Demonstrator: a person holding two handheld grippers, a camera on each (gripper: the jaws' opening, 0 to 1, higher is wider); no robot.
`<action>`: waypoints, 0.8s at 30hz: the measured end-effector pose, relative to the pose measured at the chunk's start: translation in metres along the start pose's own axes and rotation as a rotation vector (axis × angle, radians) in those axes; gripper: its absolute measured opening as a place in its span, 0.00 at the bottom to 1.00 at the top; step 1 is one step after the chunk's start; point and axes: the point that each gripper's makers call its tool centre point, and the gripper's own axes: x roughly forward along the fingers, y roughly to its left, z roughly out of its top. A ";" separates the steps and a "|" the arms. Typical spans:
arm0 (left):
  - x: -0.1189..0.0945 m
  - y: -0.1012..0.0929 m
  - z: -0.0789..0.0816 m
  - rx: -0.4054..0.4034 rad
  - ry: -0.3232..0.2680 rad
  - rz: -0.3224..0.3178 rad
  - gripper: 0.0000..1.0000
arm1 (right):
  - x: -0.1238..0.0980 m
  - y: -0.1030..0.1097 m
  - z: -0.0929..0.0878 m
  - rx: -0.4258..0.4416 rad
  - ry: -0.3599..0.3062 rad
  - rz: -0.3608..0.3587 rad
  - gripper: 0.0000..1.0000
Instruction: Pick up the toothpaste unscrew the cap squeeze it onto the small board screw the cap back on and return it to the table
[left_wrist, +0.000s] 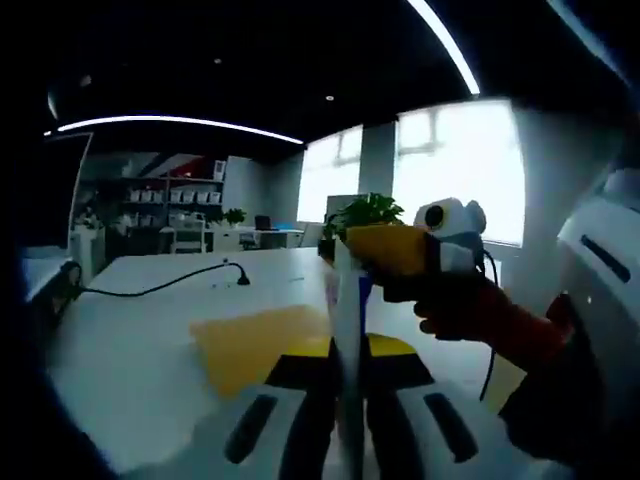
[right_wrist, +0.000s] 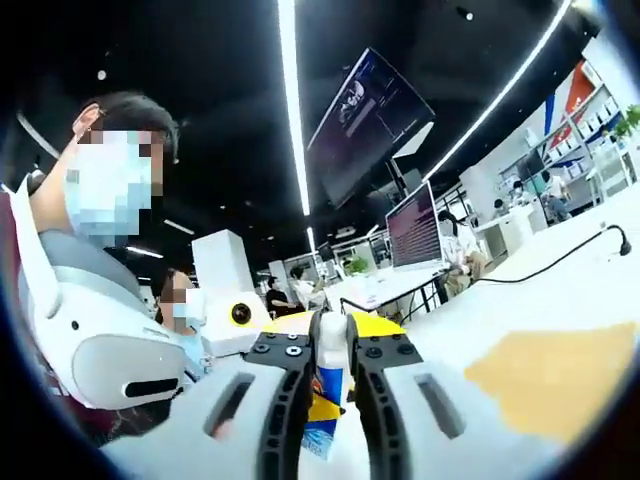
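A white toothpaste tube (left_wrist: 346, 330) with blue print stands upright between the jaws of my left gripper (left_wrist: 346, 352), which is shut on its body. My right gripper (left_wrist: 385, 250), yellow-tipped and held by a hand in a red sleeve, comes in from the right at the tube's top. In the right gripper view, my right gripper (right_wrist: 331, 335) is shut on the tube's white cap end (right_wrist: 331, 362), and the printed tube (right_wrist: 322, 418) hangs below it. The small yellow board (left_wrist: 255, 345) (right_wrist: 545, 378) lies flat on the white table just beyond the tube.
A black cable (left_wrist: 165, 286) runs across the white table (left_wrist: 120, 350). A potted plant (left_wrist: 368, 212) stands behind the tube. A person (right_wrist: 95, 330) is close on the left. Monitors (right_wrist: 413, 228) and desks stand further back.
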 end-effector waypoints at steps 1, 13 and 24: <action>0.000 -0.006 0.001 -0.025 -0.006 -0.036 0.08 | -0.001 0.001 0.001 0.021 -0.004 0.013 0.12; -0.007 -0.084 0.037 -0.736 -0.133 -0.827 0.08 | -0.011 0.060 0.023 0.543 -0.196 0.464 0.11; -0.019 -0.101 0.060 -1.104 -0.199 -1.284 0.09 | -0.016 0.069 0.041 0.726 -0.304 0.708 0.11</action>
